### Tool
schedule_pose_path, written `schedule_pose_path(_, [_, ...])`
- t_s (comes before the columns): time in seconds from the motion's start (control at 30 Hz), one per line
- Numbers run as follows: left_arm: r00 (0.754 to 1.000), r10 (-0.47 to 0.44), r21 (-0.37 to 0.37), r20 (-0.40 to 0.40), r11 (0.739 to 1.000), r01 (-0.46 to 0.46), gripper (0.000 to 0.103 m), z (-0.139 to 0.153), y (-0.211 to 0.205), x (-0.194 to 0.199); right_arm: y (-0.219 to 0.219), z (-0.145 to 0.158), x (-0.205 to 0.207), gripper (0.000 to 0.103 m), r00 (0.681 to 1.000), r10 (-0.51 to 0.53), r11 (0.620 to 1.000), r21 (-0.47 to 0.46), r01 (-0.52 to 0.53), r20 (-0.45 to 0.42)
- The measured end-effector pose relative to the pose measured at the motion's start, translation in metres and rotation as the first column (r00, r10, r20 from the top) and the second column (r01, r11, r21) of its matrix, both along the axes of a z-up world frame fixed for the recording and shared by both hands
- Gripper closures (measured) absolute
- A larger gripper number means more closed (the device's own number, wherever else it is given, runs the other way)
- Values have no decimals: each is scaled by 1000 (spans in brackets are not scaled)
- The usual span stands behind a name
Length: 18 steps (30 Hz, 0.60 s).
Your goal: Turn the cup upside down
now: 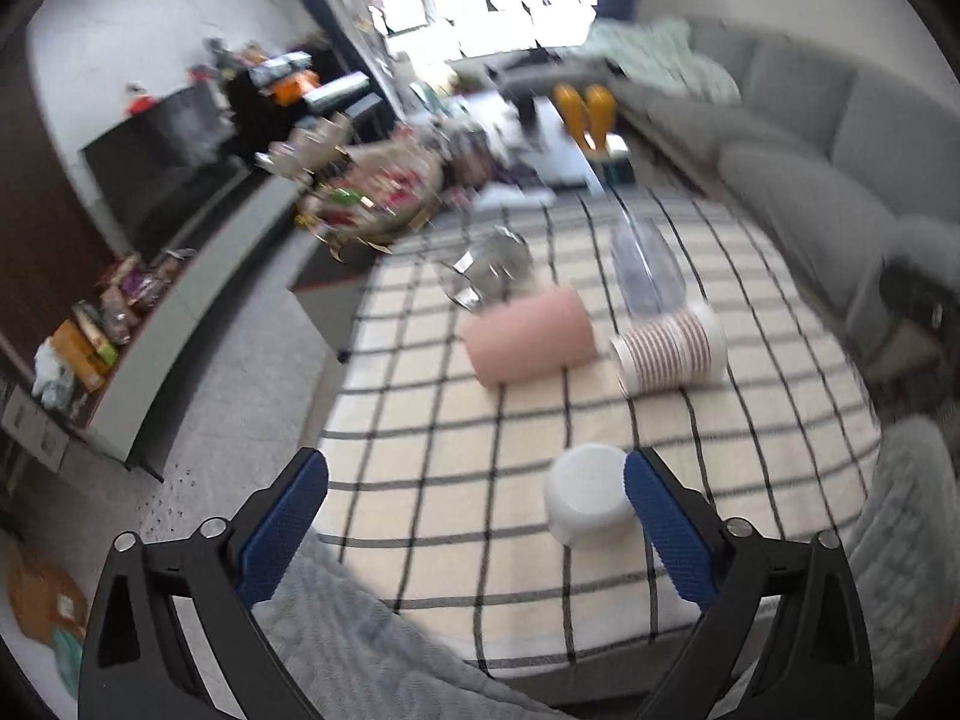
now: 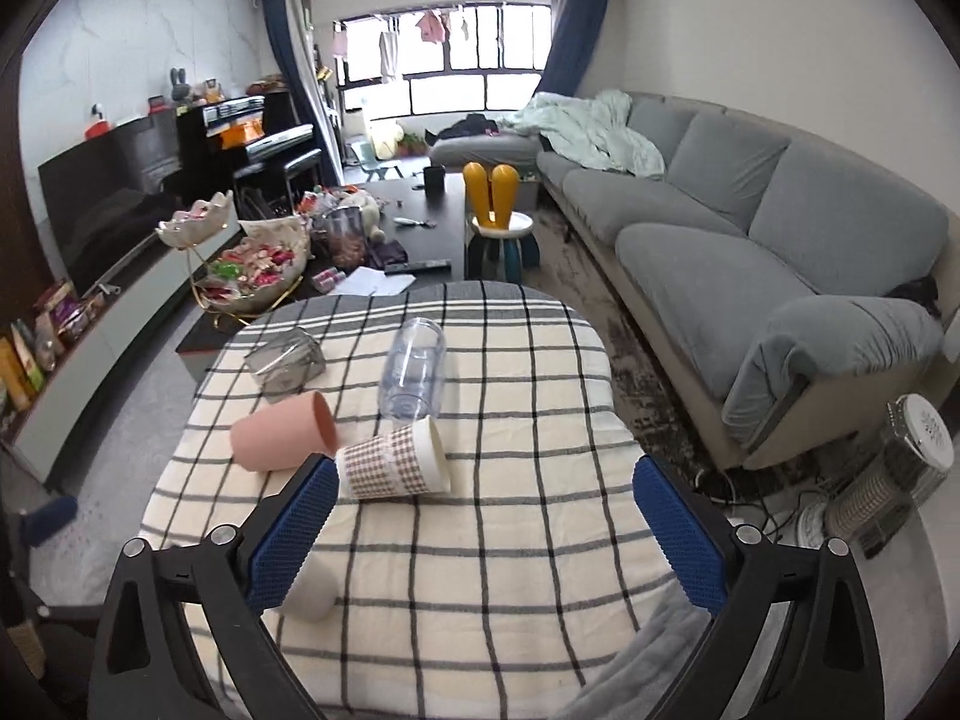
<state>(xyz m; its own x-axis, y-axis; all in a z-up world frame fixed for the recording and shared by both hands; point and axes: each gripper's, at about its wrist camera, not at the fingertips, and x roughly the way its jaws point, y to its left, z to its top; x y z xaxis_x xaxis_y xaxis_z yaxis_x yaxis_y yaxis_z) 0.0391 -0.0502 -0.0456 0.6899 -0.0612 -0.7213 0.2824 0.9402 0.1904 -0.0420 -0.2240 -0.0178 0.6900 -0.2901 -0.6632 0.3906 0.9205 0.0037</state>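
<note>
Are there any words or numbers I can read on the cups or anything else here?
None can be read.
The patterned paper cup has only a check pattern, no words.
The pink cup, white cup and clear cup are plain.
The snack packets by the wall are too small and blurred.

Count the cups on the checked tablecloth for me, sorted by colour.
White cup, upside down: 1
Pink cup, on its side: 1
Checked paper cup, on its side: 1
Clear plastic cup, on its side: 1
Clear glass cup, on its side: 1
Total: 5
</note>
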Motion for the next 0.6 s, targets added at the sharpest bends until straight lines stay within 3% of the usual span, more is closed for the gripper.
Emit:
schedule_pose_path(0.27, [995,70,-97,71,993,-63,0,18,31,-23,22,5,-28,3,999,45,999,-5,-45,-12])
schedule_pose_path(0.6, [993,74,-136,88,989,-62,0,22,38,-35,25,5,-38,3,999,33,999,-3,-33,-29])
